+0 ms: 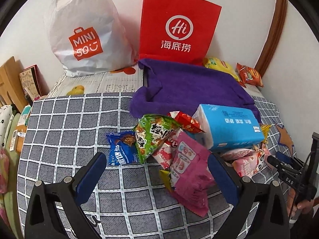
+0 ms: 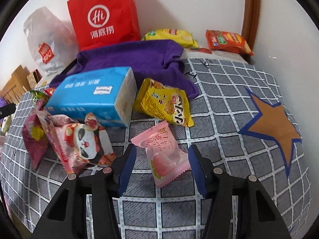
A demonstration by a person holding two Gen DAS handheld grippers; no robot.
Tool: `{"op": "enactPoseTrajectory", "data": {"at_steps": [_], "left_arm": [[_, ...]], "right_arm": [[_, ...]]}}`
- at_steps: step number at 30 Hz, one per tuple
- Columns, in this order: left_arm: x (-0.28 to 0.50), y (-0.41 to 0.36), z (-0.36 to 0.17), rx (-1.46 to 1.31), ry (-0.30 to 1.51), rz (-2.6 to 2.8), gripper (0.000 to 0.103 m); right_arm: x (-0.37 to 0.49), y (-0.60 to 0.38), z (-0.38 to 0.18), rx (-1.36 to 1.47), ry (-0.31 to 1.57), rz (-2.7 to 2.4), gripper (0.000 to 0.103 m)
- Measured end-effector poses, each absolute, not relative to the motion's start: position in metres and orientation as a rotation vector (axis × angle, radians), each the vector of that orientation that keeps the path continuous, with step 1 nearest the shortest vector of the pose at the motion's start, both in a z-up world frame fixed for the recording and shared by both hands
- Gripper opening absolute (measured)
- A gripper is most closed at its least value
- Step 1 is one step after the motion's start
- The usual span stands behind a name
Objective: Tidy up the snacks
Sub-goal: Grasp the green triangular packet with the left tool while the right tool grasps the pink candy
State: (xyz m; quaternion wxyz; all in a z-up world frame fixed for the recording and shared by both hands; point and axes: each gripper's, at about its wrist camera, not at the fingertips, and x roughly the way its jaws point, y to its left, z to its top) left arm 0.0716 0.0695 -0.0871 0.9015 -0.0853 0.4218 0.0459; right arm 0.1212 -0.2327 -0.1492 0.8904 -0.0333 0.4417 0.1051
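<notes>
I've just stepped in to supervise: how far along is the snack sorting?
Early. Possibly done: two chip bags lie apart by the wall. In hand: nothing; the open right gripper straddles the pink peach candy, and the left gripper is open. Left: the pile around the blue tissue pack.

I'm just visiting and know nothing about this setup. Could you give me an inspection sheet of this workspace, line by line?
Surface: grey checked cover with an orange star.
Job's things: snack packets piled around a blue tissue pack; a pink peach sweet lies apart.
Clutter: purple towel.
Grippers: left tongs open over the pile; right tongs open around the sweet.
Cables: nothing seen.
Surroundings: red paper bag and white plastic bag against the wall.
</notes>
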Motion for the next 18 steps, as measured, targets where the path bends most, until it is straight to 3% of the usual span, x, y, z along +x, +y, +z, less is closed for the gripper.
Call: {"op": "enactPoseTrajectory", "data": {"at_steps": [6,12,18], "left_arm": [[0.073,0.077,-0.093,-0.181,0.886,0.096,0.102],[0.076,0.081,-0.100,-0.169,0.900,0.107,0.102],[0.085,0.089,-0.109,-0.194,0.918,0.104,0.102]], "right_arm": [[0.135,-0.231,-0.165,-0.088,0.949,0.217,0.054],[0.137,-0.233,-0.169,-0.083,0.944,0.213,0.038],[0.127,-0.238,-0.167,-0.051,0.929,0.208,0.038]]}}
